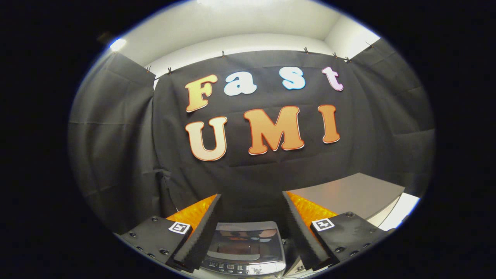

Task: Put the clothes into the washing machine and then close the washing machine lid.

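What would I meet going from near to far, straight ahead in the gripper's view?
The open gripper with nothing between its fingers → the washing machine low between them, its lid down → the black cloth wall beyond.

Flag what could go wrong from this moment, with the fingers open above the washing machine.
1. The gripper is open and holds nothing, and no clothes are in sight, so the load may be missed.
2. The washing machine lid looks shut; it would need lifting before anything can go in.
3. The machine lies low between the fingers, the view aimed at the booth wall, so a descent may clip the grey table beside it.
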A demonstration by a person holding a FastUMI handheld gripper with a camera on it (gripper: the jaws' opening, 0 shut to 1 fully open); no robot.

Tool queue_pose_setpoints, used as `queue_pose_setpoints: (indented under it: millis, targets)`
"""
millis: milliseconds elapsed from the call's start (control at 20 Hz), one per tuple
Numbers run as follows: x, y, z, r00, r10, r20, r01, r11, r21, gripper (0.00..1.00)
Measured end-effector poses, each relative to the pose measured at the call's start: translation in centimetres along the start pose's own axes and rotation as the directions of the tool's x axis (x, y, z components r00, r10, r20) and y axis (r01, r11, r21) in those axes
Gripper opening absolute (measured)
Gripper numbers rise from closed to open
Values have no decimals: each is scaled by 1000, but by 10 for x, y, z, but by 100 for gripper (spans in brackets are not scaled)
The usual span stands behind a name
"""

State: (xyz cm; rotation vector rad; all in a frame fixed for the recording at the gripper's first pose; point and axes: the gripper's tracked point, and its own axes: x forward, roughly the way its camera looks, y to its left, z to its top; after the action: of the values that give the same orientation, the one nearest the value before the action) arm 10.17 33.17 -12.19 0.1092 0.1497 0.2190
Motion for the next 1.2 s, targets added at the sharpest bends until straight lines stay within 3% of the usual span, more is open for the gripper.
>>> queue_pose_setpoints:
  millis: [450, 850, 1200]
  targets:
    - [-65, -51, 66, 996, -64, 61, 67, 997, -47, 97]
    - [-97, -58, 73, 996, -66, 57, 69, 996, -59, 97]
    - [-96, -63, 73, 996, -65, 53, 69, 995, -69, 97]
